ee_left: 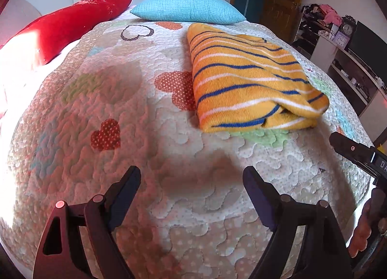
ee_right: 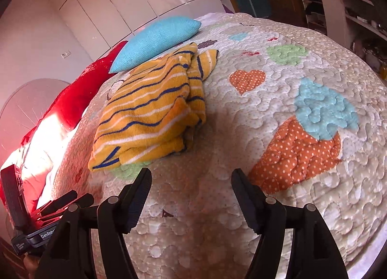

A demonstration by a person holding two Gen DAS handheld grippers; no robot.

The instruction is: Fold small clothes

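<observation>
You held both the left gripper and right gripper with jaws wide, empty; nudging the folded striped garment could have undone its loose layers.

Black left tongs, black right tongs, round silver pivot rivets, white lettering

left claw jaws spread wide, empty, hovering; right claw likewise spread, empty, just beside it.

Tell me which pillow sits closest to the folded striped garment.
The blue pillow, right behind the orange striped garment; the red pillow lies farther off to the left.
</observation>
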